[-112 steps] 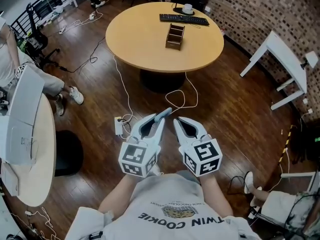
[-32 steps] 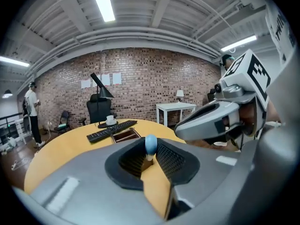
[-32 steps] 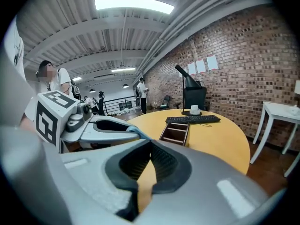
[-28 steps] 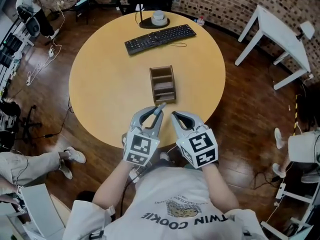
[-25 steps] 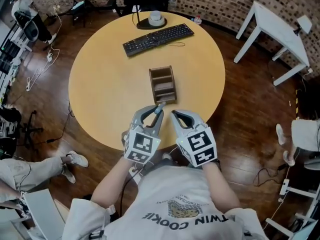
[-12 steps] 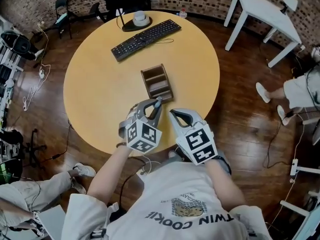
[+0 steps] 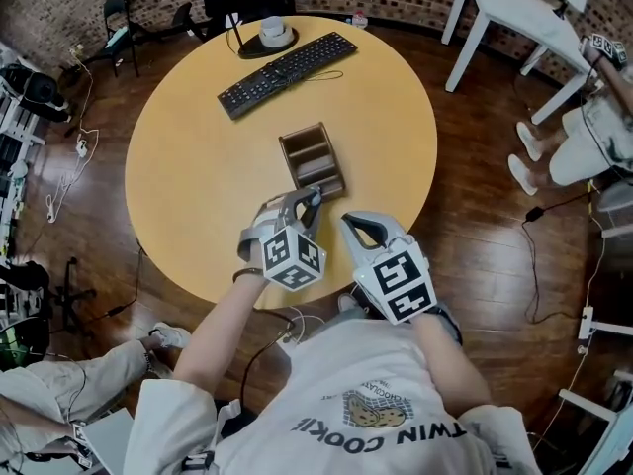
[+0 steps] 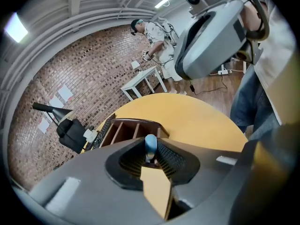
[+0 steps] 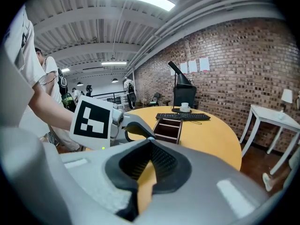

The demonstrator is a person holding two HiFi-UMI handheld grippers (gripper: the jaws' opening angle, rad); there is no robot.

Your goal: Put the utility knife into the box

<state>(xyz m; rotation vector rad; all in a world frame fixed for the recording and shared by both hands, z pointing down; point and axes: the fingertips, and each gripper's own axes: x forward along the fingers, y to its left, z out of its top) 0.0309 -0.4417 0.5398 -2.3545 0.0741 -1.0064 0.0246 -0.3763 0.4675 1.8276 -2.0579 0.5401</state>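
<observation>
Blue-grey utility knife (image 8: pixel 150 145) mostly inside left gripper (image 7: pixel 309 201)

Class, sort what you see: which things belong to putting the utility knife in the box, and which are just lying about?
Job: utility knife, held in the left claw; box.
Lying about: keyboard; white cup; white side table.

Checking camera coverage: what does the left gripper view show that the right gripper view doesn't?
Left gripper view only: the utility knife, its blue tip clamped in the left gripper, and the right gripper alongside at upper right. Right gripper view only: the left gripper's marker cube, and the right gripper's own jaws shut on nothing. Both: the wooden box on the round table, and the brick wall.
</observation>
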